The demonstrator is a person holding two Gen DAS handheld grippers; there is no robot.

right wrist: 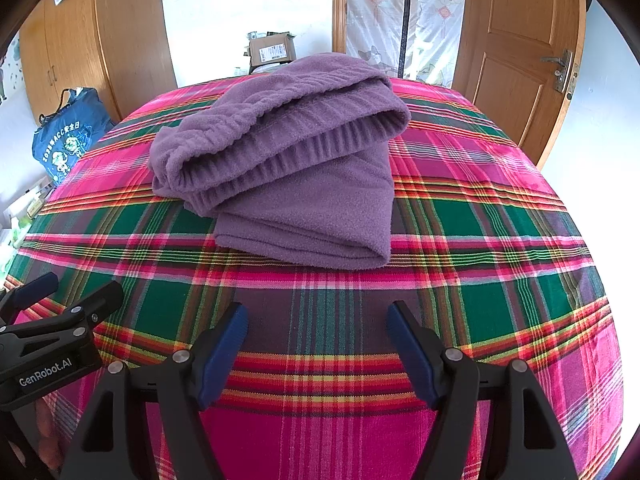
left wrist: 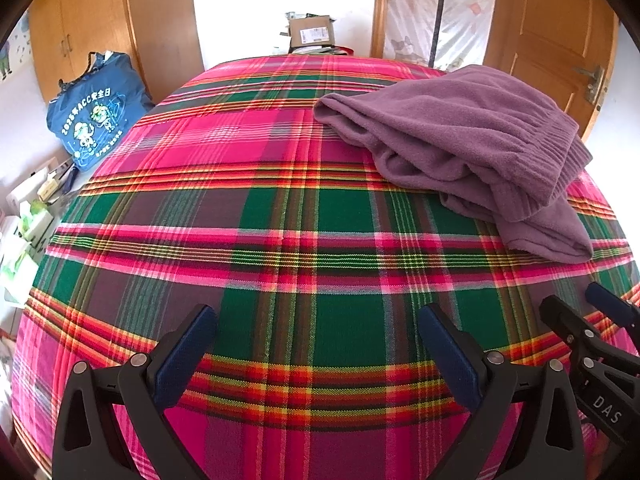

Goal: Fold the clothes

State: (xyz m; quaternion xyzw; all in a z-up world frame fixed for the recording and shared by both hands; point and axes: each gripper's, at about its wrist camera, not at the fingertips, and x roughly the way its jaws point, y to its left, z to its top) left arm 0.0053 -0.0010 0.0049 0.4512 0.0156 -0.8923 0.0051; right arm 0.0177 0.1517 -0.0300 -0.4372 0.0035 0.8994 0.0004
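Observation:
A purple fleece garment (right wrist: 288, 164) lies folded in a thick stack on the plaid bedspread (right wrist: 480, 240), its ribbed waistband on top. In the left wrist view the same purple garment (left wrist: 460, 148) sits at the far right of the bedspread (left wrist: 240, 220). My left gripper (left wrist: 318, 316) is open above bare plaid, well short and left of the garment. My right gripper (right wrist: 318, 314) is open too, just in front of the garment's near folded edge, touching nothing. Each gripper shows at the edge of the other's view: the right gripper (left wrist: 592, 304), the left gripper (right wrist: 76, 286).
A blue printed bag (left wrist: 96, 116) stands by the wooden wardrobe (left wrist: 80, 32) at the left. A cardboard box (left wrist: 312, 32) sits beyond the bed's far edge. A wooden door (right wrist: 520, 52) is at the right. Clutter lines the floor at the left (left wrist: 28, 216).

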